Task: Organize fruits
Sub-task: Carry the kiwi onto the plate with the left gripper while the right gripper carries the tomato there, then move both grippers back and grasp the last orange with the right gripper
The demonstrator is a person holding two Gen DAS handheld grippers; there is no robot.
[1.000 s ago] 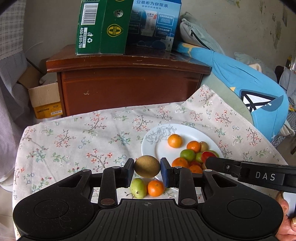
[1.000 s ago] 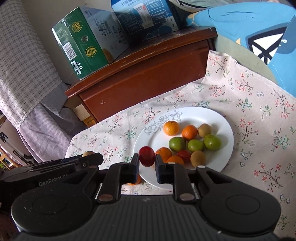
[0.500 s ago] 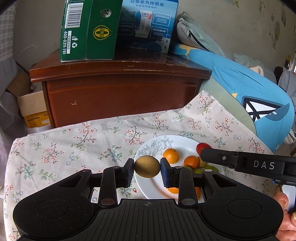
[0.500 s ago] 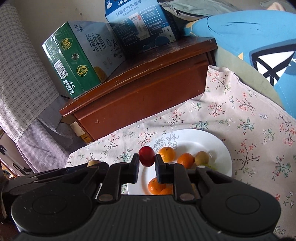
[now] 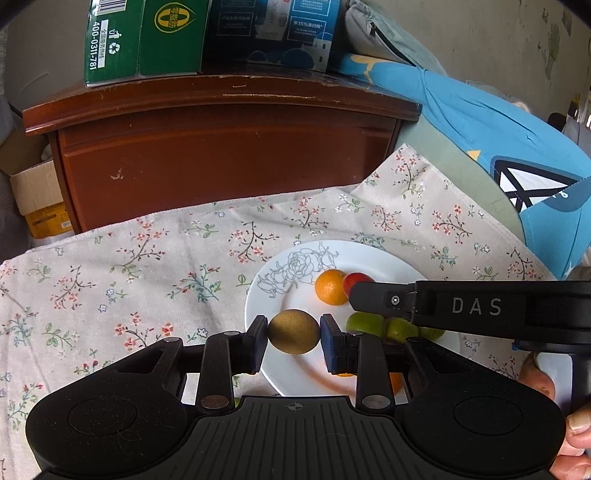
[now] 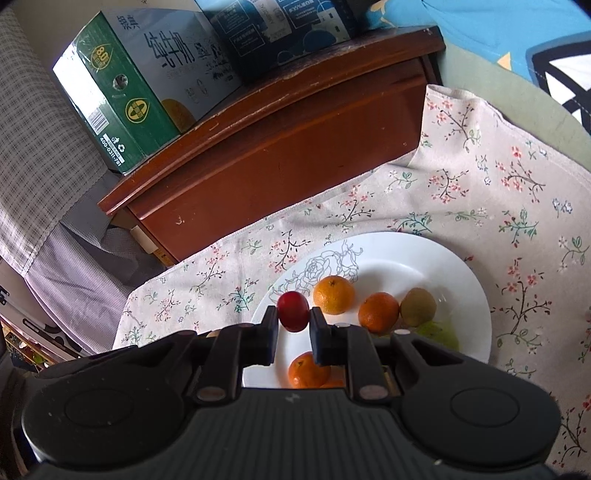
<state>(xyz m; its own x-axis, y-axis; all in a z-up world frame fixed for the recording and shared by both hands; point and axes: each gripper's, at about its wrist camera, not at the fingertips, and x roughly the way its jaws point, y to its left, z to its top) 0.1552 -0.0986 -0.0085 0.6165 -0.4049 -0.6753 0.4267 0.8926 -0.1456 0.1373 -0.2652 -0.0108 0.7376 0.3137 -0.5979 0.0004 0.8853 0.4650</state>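
A brown kiwi (image 5: 293, 331) sits clamped between the two pads of the left gripper (image 5: 294, 338), held above the near left part of the white plate (image 5: 280, 295). A small red fruit (image 6: 293, 311) is pinched in the same way by the right gripper (image 6: 293, 323), whose jaws are almost fully closed on it, over the plate's left side; in the left wrist view that red fruit shows just beside the orange (image 5: 330, 287) at the tip of the right gripper's dark finger. On the plate lie three oranges (image 6: 333, 294), another kiwi (image 6: 417, 307) and some green fruits (image 5: 365, 325), partly hidden behind the gripper bodies. The plate, which has a rose outline drawn on its far rim, rests on a floral tablecloth (image 5: 147, 266). Beyond the cloth stands a reddish wooden cabinet (image 5: 221, 147) bearing a green carton (image 6: 122, 85) and a blue carton (image 5: 273, 33). To the right lies a blue cushion (image 5: 498, 140). A person's fingertips (image 5: 576, 421) show at the lower right edge of the left wrist view.
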